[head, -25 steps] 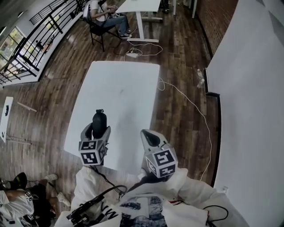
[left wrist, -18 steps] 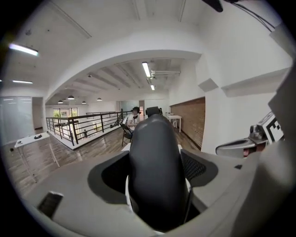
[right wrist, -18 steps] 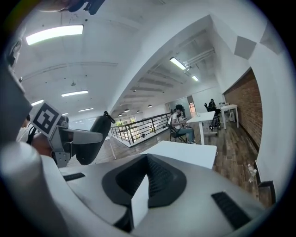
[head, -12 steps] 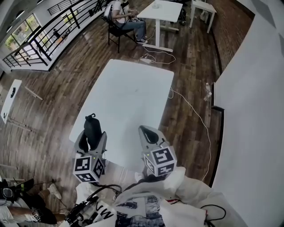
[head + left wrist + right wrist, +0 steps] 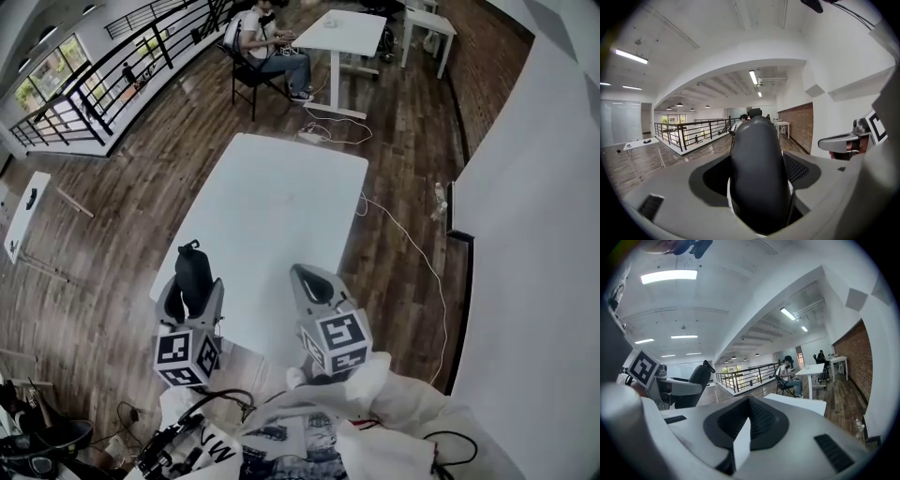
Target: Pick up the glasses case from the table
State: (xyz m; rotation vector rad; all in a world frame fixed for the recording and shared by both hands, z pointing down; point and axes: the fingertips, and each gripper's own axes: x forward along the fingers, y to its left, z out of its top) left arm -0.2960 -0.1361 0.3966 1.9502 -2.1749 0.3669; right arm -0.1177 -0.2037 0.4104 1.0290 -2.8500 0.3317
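The glasses case (image 5: 191,273) is a dark, rounded oblong with a small loop at its far end. My left gripper (image 5: 190,292) is shut on it and holds it in the air over the near left corner of the white table (image 5: 281,202). In the left gripper view the case (image 5: 758,173) stands between the jaws and fills the middle. My right gripper (image 5: 313,284) hovers over the table's near edge, its jaws together and nothing in them. The right gripper view shows the jaws (image 5: 745,430) closed, and the case (image 5: 697,379) in the left gripper off to the left.
The table top bears nothing else. A white cable (image 5: 405,246) runs over the wooden floor to the right of the table, beside a white wall (image 5: 534,234). Far behind, a person (image 5: 270,42) sits at another white desk (image 5: 342,30). A black railing (image 5: 103,89) runs at the far left.
The left gripper has lifted with the case and drawn back toward the table's near left corner. The right gripper has risen a little. The head view now looks further out.
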